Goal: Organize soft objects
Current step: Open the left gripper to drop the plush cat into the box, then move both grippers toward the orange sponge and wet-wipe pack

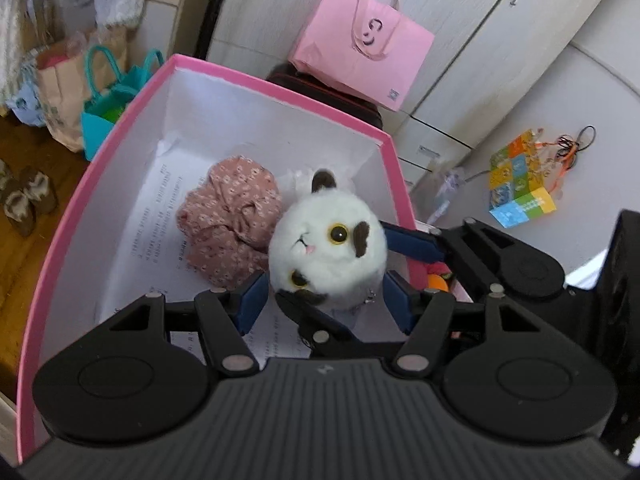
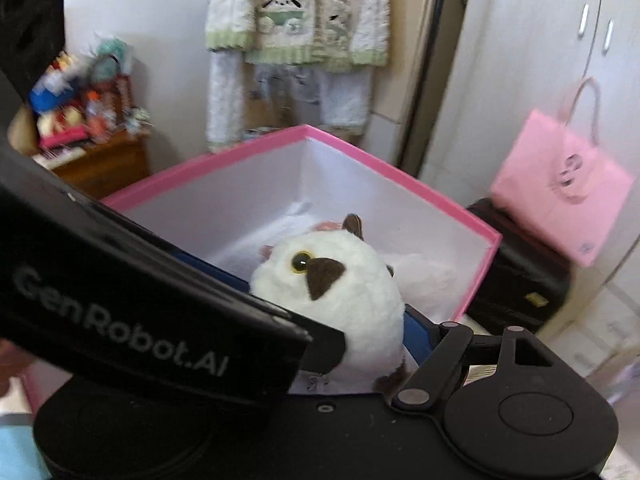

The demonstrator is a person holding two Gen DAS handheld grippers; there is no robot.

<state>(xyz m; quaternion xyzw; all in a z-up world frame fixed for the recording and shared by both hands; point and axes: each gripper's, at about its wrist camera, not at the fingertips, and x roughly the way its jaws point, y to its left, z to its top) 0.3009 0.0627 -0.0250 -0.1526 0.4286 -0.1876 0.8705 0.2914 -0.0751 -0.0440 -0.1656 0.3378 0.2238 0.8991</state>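
A round white plush toy [image 1: 328,248] with brown patches and yellow eyes hangs over the open pink box [image 1: 280,84], just above its white inside. My left gripper [image 1: 326,300] has its blue pads against the toy's lower sides. My right gripper [image 1: 332,260] comes in from the right and clamps the toy crosswise. In the right wrist view the plush toy [image 2: 332,292] sits in my right gripper [image 2: 320,300]; the left tool's black housing [image 2: 160,300] hides its left finger. A crumpled pink floral cloth [image 1: 228,220] lies in the box on printed paper sheets [image 1: 156,216].
A pink paper bag [image 1: 360,44] stands on a black case [image 2: 516,280] behind the box, by white cupboards. A colourful cube [image 1: 518,184] lies to the right. A teal bag [image 1: 108,104] and slippers [image 1: 28,200] are on the left. Fleece clothes [image 2: 300,12] hang behind.
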